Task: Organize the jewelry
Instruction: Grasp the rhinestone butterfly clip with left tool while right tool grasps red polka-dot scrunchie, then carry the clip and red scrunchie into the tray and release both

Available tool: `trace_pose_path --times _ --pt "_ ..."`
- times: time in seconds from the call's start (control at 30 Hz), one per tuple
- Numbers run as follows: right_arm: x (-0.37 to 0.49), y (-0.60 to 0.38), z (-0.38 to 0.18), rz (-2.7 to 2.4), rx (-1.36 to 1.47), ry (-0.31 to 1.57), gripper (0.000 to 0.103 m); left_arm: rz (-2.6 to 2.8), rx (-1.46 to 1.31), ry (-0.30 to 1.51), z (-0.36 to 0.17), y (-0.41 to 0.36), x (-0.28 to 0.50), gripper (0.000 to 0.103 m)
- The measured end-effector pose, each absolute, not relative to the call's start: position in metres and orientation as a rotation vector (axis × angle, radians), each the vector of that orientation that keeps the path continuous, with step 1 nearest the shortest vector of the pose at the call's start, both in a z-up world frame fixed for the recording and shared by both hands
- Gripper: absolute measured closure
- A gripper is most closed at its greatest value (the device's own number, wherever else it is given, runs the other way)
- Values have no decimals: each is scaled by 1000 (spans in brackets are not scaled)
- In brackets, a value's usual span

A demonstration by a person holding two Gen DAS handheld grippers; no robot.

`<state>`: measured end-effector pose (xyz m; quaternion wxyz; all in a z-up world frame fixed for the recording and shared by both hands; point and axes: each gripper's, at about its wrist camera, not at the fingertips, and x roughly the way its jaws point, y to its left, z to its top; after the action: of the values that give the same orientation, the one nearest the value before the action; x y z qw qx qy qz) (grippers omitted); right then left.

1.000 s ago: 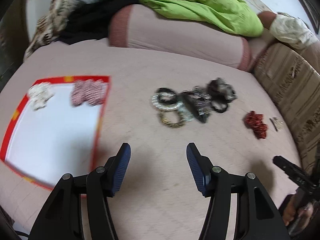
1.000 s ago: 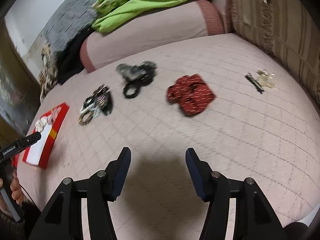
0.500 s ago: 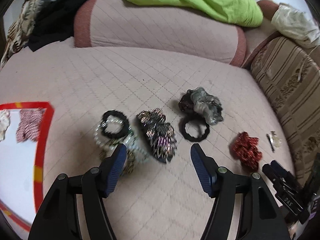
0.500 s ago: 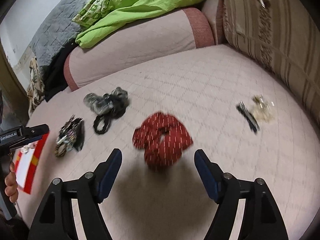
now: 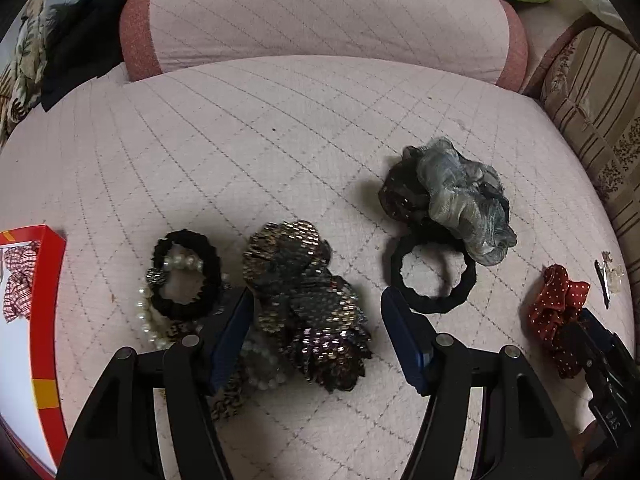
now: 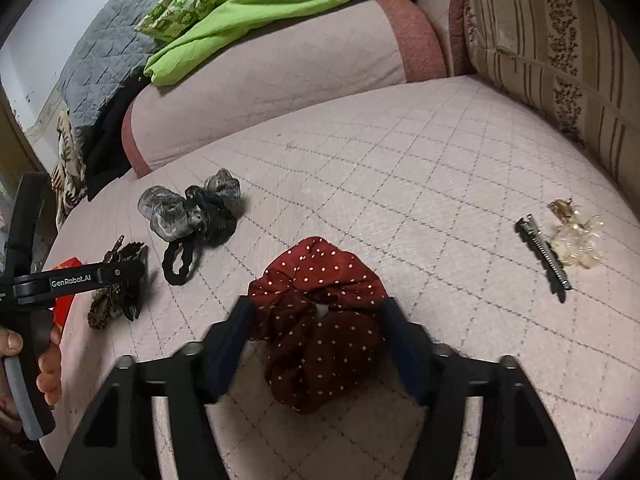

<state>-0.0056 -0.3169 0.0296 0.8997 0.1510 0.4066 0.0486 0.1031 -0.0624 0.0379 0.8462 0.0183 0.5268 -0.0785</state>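
The right gripper (image 6: 316,320) is spread wide with its fingers on either side of the red dotted scrunchie (image 6: 320,320), which lies on the quilted bed (image 6: 420,168) directly between them; closing should catch it. The left gripper (image 5: 318,324), equally parted, straddles the beaded hair piece (image 5: 308,304), long axis running 11 to 5 o'clock. Both point low and forward. The red-rimmed tray (image 5: 50,320) sits at 9 o'clock.
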Motion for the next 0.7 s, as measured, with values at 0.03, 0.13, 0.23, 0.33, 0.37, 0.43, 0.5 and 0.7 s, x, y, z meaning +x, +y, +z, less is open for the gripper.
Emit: trace_pose_path --times 0.03,0.13,0.23,0.33,0.37,0.43,0.5,0.7 --pt "-5 -317 28 105 316 845 58 -159 55 1111 37 -65 103 53" --pt "-4 -315 25 126 323 860 82 -170 68 1099 40 -68 99 61" --pt "-6 -312 29 130 308 844 88 -194 65 1083 51 -70 89 73" --pt "-10 -309 31 123 287 832 90 -209 73 1047 65 -70 74 73" --pt "-11 -308 32 123 284 828 90 -217 70 1037 69 -69 68 73" --pt "-16 -307 35 121 281 818 91 -233 54 1013 82 -64 55 73" --pt "-19 -305 39 119 276 806 91 -236 43 989 93 -58 43 73" --pt "-37 -297 51 135 264 771 91 -219 -10 918 122 -18 -5 73"
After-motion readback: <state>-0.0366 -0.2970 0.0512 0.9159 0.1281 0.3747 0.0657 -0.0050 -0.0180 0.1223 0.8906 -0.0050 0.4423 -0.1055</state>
